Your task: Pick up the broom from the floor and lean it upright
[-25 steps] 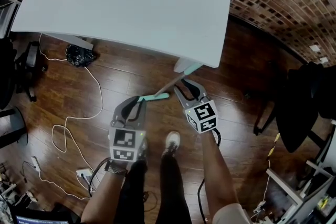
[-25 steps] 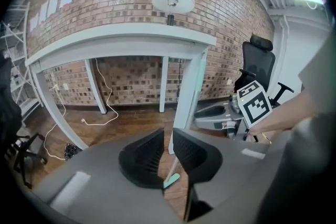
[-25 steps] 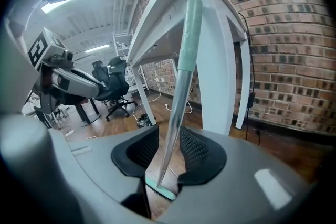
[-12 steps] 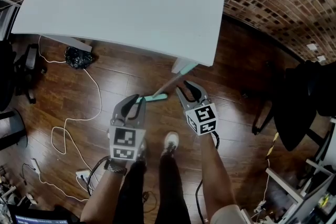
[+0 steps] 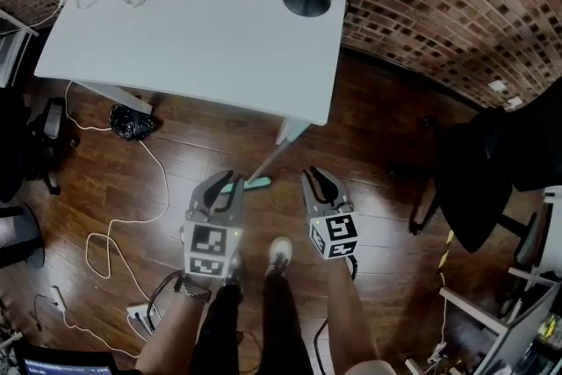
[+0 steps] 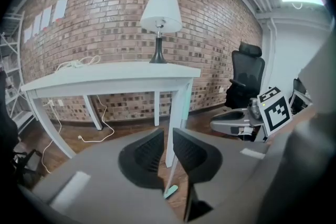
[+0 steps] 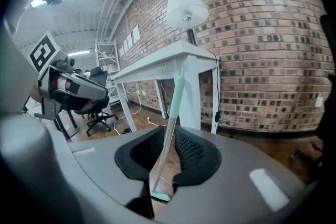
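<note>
Leaning on the table leg (image 7: 193, 97), broom (image 5: 268, 161) stands free; left gripper (image 6: 168, 135) empty, ajar; right gripper (image 7: 169, 130) empty, jaws just narrowed partway.

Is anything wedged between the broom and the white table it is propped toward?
Nothing visible. The broom stands nearly upright. Its teal upper shaft appears to rest against the corner of the white table, beside the leg, and its head is on the wooden floor. No cable or other item sits between them.
</note>
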